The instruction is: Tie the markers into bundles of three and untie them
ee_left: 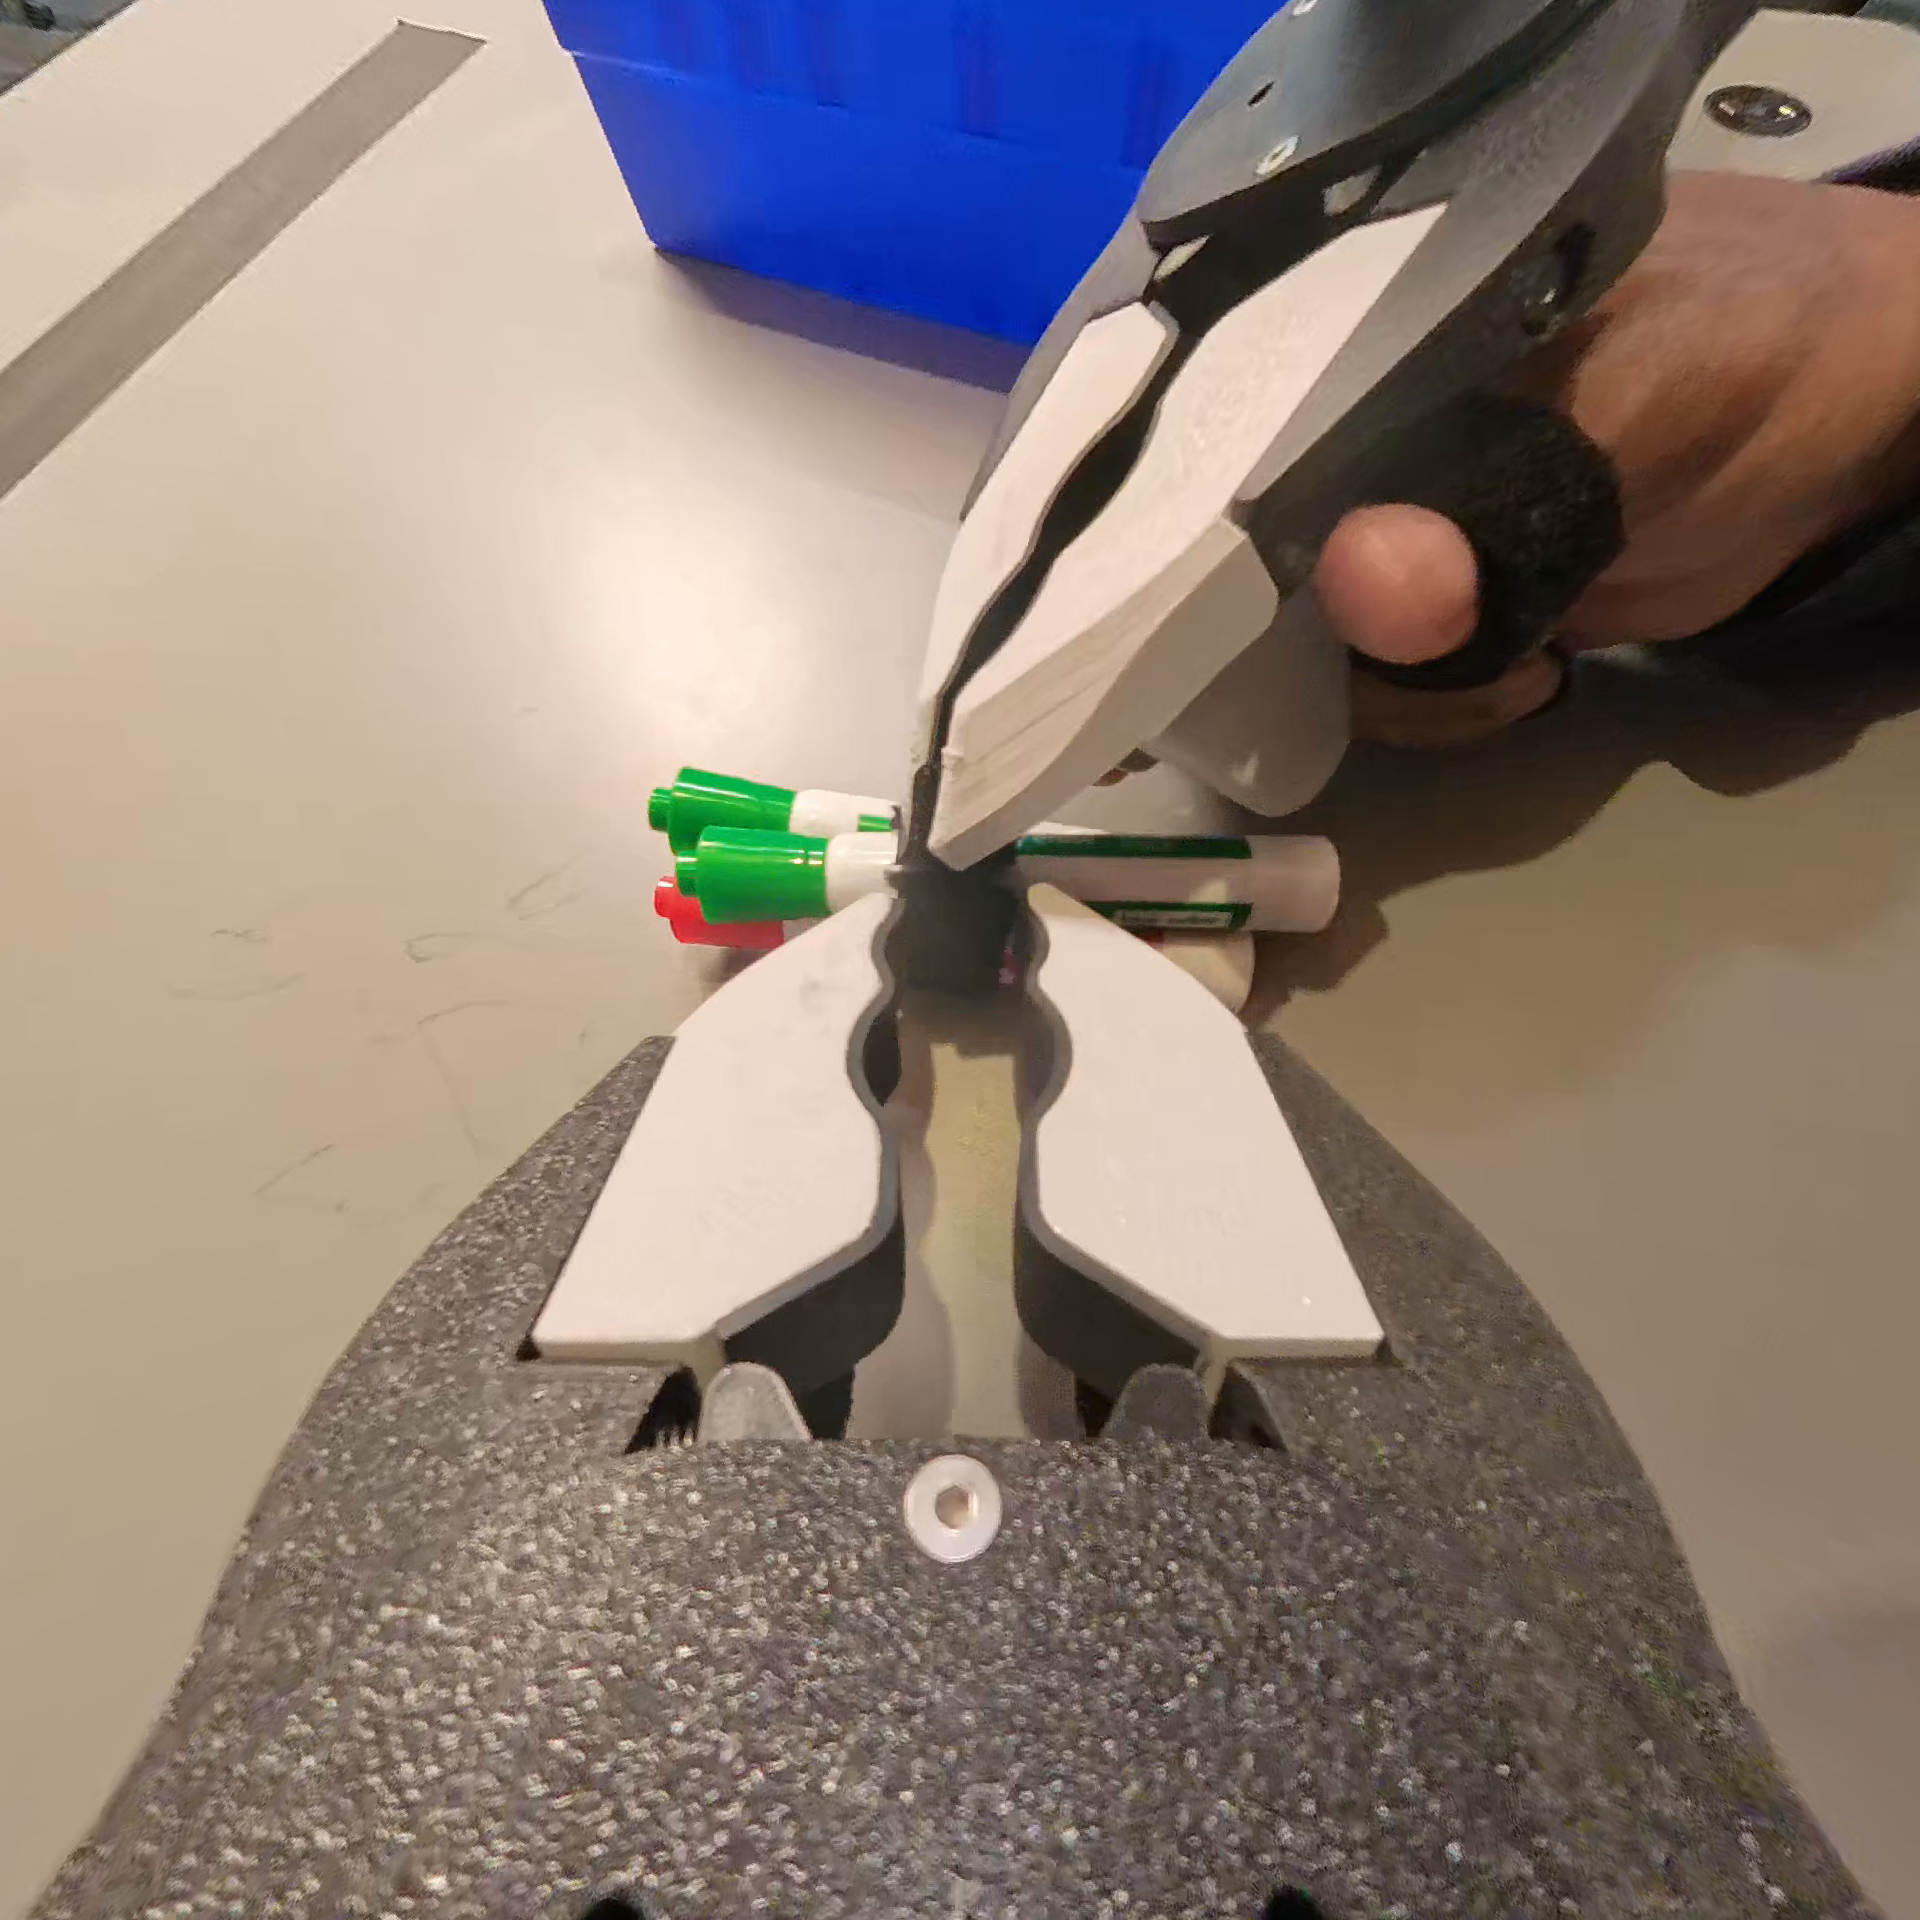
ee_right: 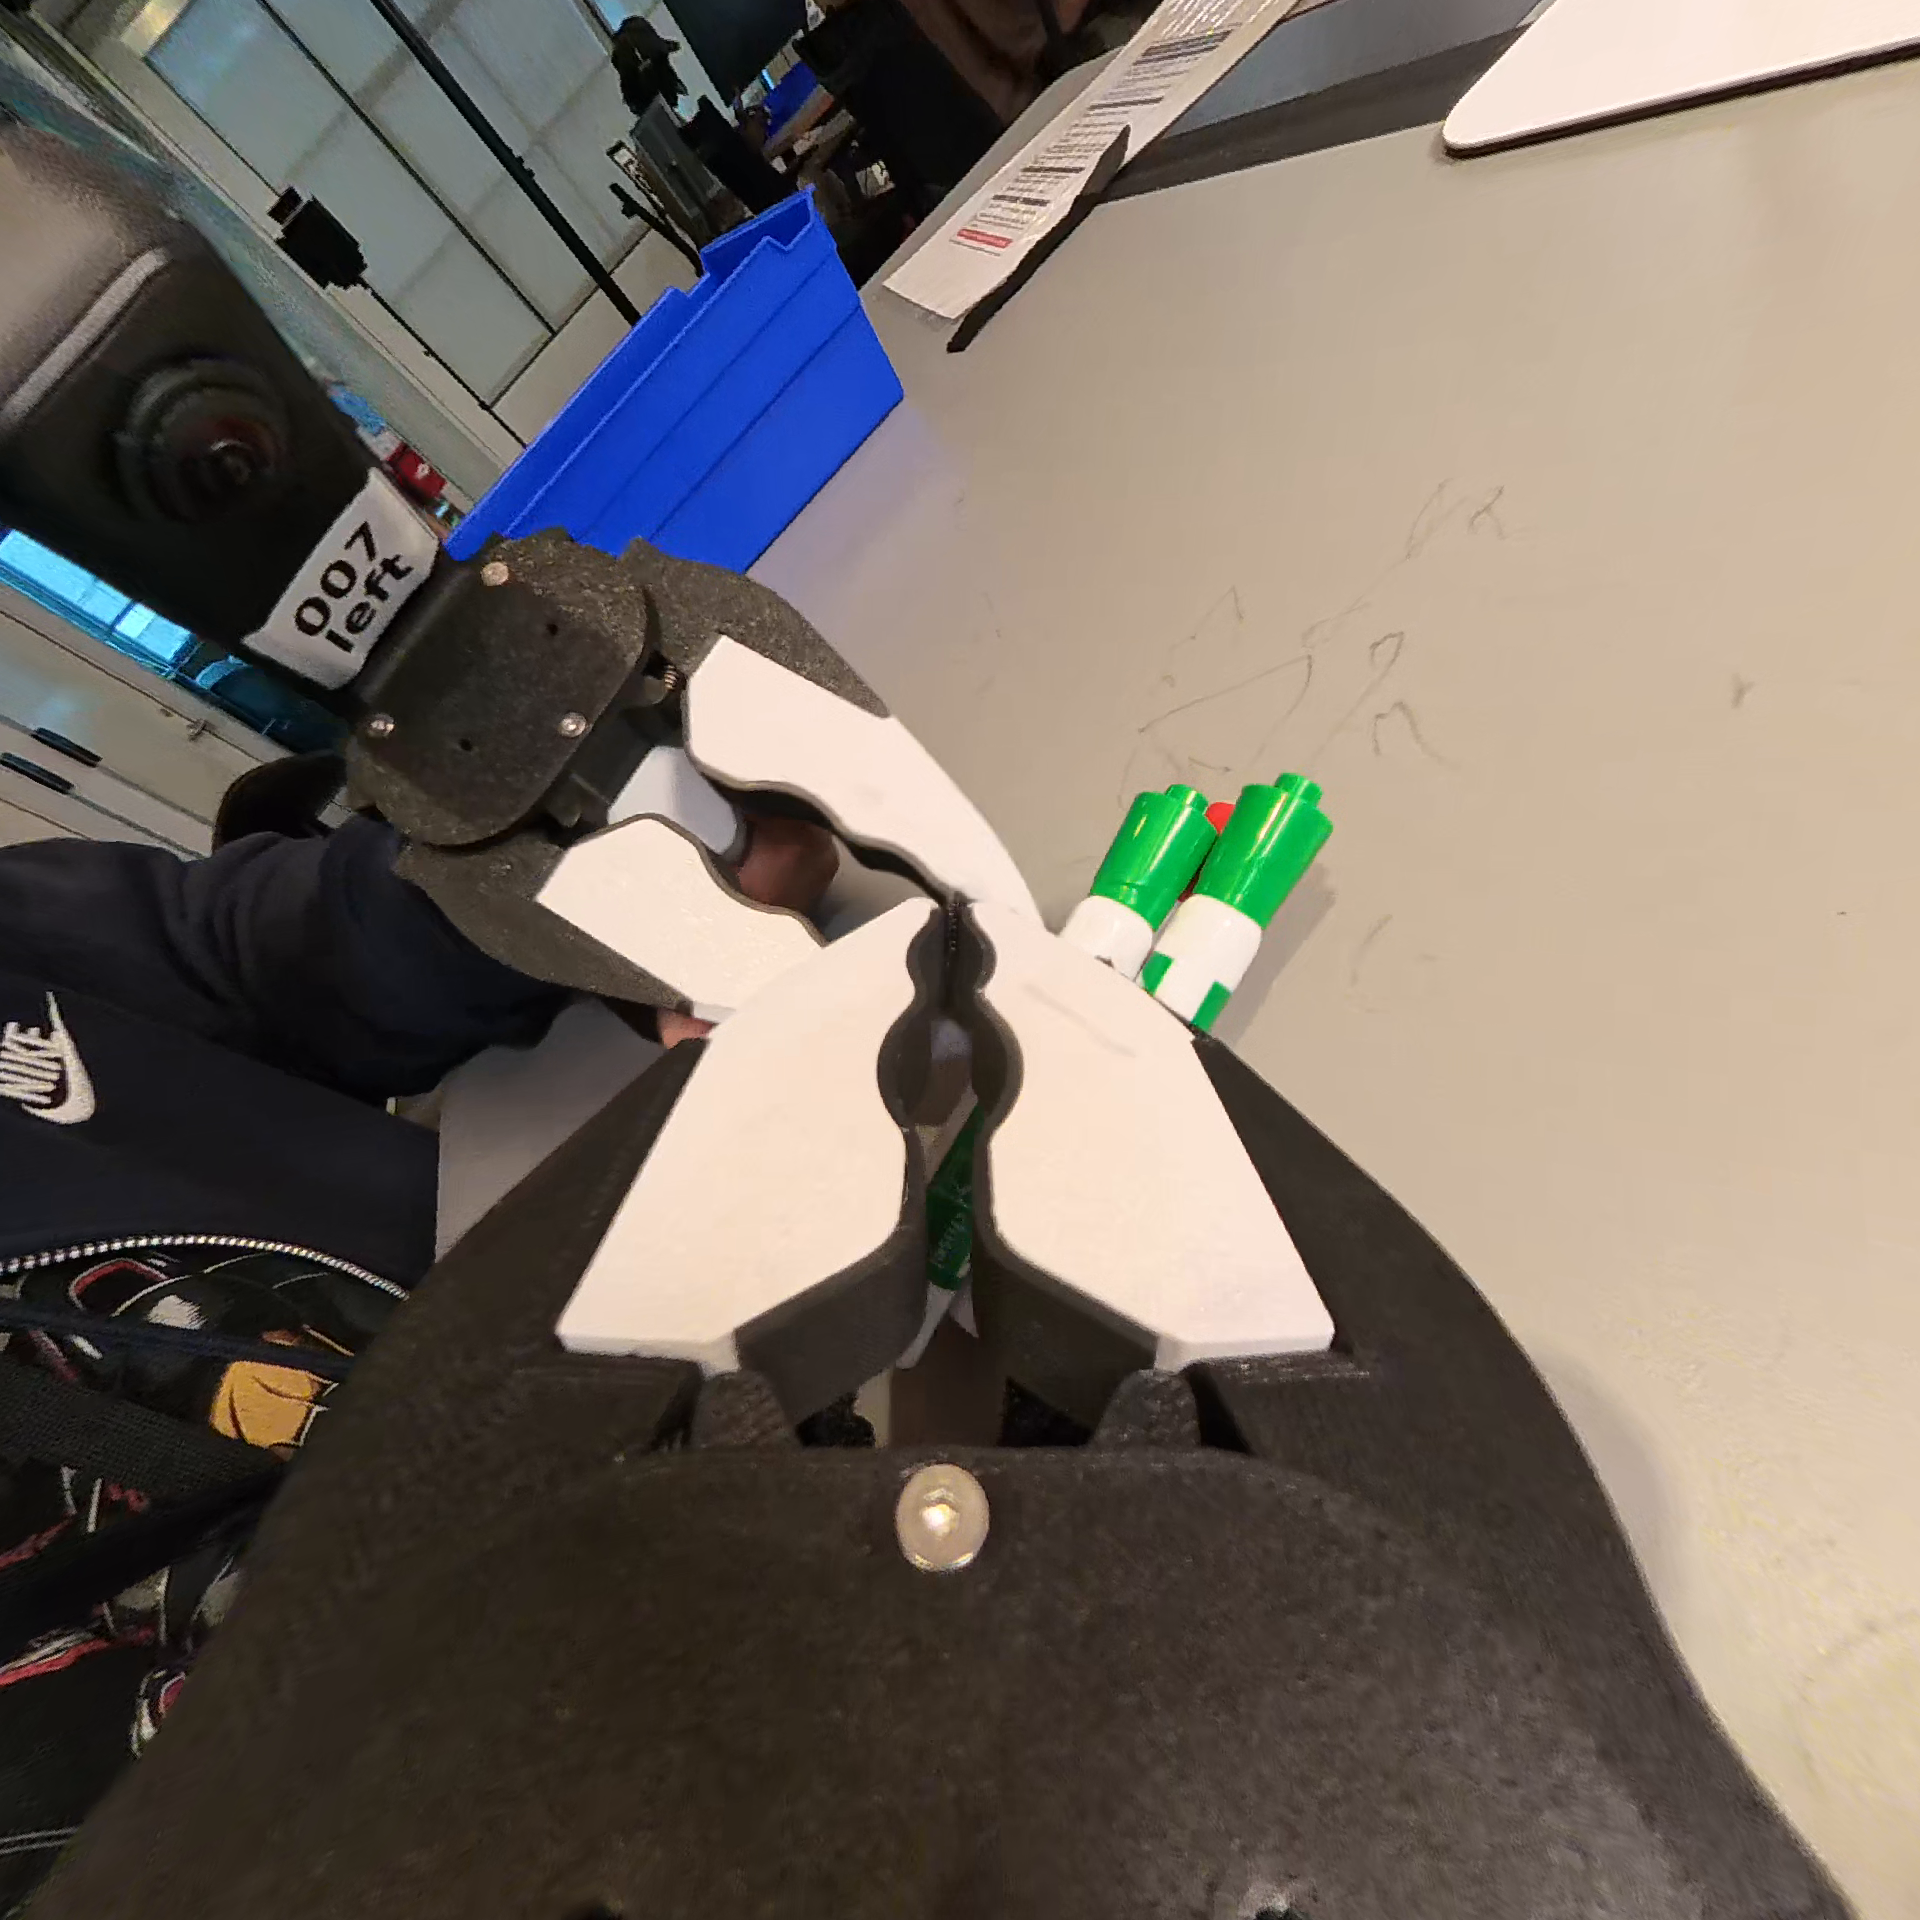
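Note:
Three markers lie bundled on the grey table: two with green caps (ee_left: 748,873) (ee_left: 727,805) and one with a red cap (ee_left: 707,920). Their white barrels (ee_left: 1174,883) point right. A black band (ee_left: 951,940) wraps the middle of the bundle. My left gripper (ee_left: 954,914) reaches in from below, its tips pressed on either side of the band. My right gripper (ee_left: 925,831) comes down from the upper right, shut on a thin black end of the band. In the right wrist view the right gripper (ee_right: 951,920) pinches that black strip, with the green caps (ee_right: 1273,831) just beyond.
A blue bin (ee_left: 883,156) stands behind the markers and also shows in the right wrist view (ee_right: 727,395). A person's hand (ee_left: 1714,416) holds the right gripper. A printed sheet (ee_right: 1070,156) and a white board (ee_right: 1662,73) lie at the far table edge. Less than 4 cm separates the two grippers' tips.

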Demonstrator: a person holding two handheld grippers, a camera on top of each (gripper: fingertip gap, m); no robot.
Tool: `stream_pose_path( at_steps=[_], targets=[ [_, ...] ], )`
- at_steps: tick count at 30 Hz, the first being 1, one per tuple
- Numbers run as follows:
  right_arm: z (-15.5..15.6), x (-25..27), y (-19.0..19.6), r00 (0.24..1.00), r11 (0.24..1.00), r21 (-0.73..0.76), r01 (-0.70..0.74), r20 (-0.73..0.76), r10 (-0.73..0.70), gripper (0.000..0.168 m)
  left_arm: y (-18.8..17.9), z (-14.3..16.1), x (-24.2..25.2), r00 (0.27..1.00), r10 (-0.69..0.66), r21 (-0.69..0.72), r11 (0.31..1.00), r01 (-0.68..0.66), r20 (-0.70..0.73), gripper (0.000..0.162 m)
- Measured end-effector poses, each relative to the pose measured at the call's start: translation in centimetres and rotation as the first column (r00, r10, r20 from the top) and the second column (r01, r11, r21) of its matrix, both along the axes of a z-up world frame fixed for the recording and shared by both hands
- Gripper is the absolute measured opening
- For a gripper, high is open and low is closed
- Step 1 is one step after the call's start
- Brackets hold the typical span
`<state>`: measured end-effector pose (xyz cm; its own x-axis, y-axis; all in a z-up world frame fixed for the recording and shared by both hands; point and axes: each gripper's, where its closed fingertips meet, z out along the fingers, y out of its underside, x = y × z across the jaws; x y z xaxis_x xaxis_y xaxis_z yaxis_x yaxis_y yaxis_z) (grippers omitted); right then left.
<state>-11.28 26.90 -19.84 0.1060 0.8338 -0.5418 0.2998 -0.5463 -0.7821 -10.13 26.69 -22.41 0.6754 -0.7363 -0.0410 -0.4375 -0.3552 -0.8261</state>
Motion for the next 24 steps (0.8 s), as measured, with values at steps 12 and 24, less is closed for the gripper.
stream_pose_path(
  at_steps=[12, 24],
  targets=[
    [0.4, 0.4, 1.0, 0.999, 0.999, 0.020, 0.042, -0.011, -0.042, 0.001, 0.2, 0.5, -0.6, 0.996, 0.001, -0.021, 1.000, 0.001, 0.089, 0.001],
    [-0.8, 1.6, 3.6, 0.983, 0.982, 0.110, 0.153, 0.087, -0.163, 0.001, 1.5, 0.0, -6.3, 0.989, 0.130, -0.086, 0.989, -0.123, 0.073, 0.001]
  ],
)
